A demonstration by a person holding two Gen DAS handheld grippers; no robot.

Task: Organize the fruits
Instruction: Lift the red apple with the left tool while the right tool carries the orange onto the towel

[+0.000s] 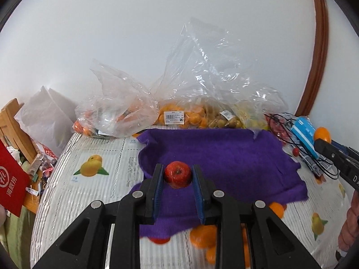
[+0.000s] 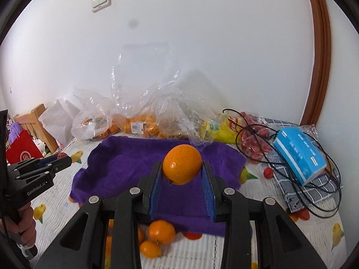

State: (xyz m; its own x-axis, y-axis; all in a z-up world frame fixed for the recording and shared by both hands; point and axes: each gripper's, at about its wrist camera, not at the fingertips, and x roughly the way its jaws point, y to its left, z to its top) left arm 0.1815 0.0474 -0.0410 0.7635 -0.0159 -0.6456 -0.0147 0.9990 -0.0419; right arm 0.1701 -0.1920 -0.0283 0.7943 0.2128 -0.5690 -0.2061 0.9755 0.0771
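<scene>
From my left wrist camera I see the left gripper [image 1: 177, 174] clamped on a small red apple [image 1: 177, 174], held above the purple cloth [image 1: 224, 157] spread on the fruit-print tablecloth [image 1: 89, 192]. At the far left of this view stands a red paper bag [image 1: 12, 179] next to a wooden chair [image 1: 13, 125]. Behind the cloth I count three clear plastic bags along the wall: one with oranges [image 1: 112, 116], one with smaller tangerines and a price label [image 1: 177, 114], one with pale yellow-green fruit [image 1: 226, 118]. At the right edge the right gripper [image 1: 325, 148] comes in sideways, an orange [image 1: 322, 134] at its tip.

My right wrist camera shows what the left cannot: a light switch [image 2: 101, 0] on the wall, a yellow snack packet [image 2: 224, 127], a bag of red fruit [image 2: 253, 143], a looping black cord [image 2: 314, 192], a blue tissue pack [image 2: 300, 154] on a checked cloth [image 2: 314, 186], and one stray red cherry tomato [image 2: 268, 172]. Here the right gripper [image 2: 182, 168] is closed on the orange [image 2: 182, 164], also held over the purple cloth [image 2: 125, 161]. Below its fingers I count three loose tangerines [image 2: 161, 232] fully visible at the cloth's near edge, with more partly hidden by the gripper. At the left edge, a hand [image 2: 27, 226] holds the left gripper [image 2: 65, 160].
</scene>
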